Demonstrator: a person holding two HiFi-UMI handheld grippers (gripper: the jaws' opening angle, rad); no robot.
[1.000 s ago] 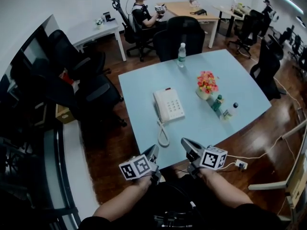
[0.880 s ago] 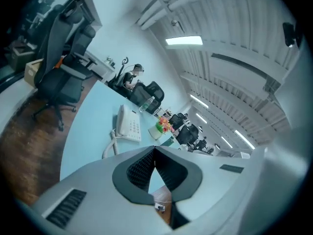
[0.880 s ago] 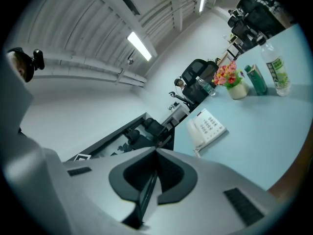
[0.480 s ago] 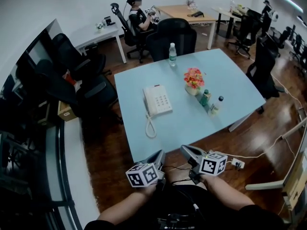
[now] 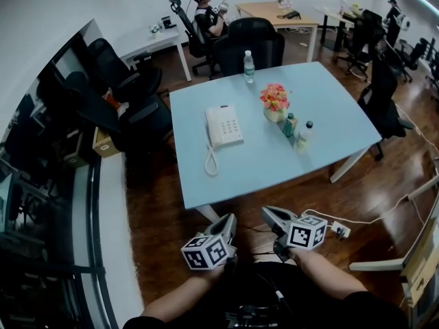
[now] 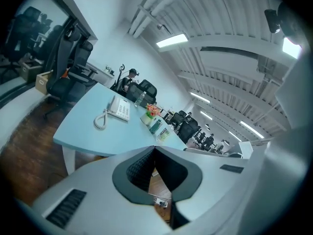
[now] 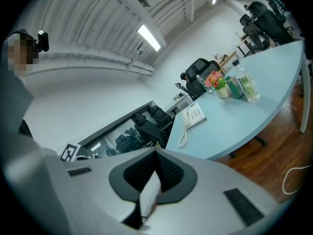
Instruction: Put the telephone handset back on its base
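A white telephone (image 5: 224, 125) lies on the pale blue table (image 5: 322, 108), also seen in the left gripper view (image 6: 119, 107) and the right gripper view (image 7: 194, 115). Its handset (image 5: 212, 127) appears to rest along the base's left side, and the coiled cord (image 5: 210, 162) trails toward the table's near edge. My left gripper (image 5: 228, 221) and right gripper (image 5: 269, 214) hover side by side close to my body, over the floor and well short of the table. Both are shut with nothing between the jaws, as the left (image 6: 154, 148) and right (image 7: 156, 151) gripper views show.
A flower pot (image 5: 274, 103), two small bottles (image 5: 296, 130) and a water bottle (image 5: 249, 67) stand on the table. Black office chairs (image 5: 250, 43) ring it. A person (image 5: 207, 16) sits at a far desk. A power strip (image 5: 341, 230) lies on the wooden floor.
The table and telephone have drawn farther from me over the three frames, and floor now lies between the grippers and the table's edge. Both grippers stay shut and side by side.
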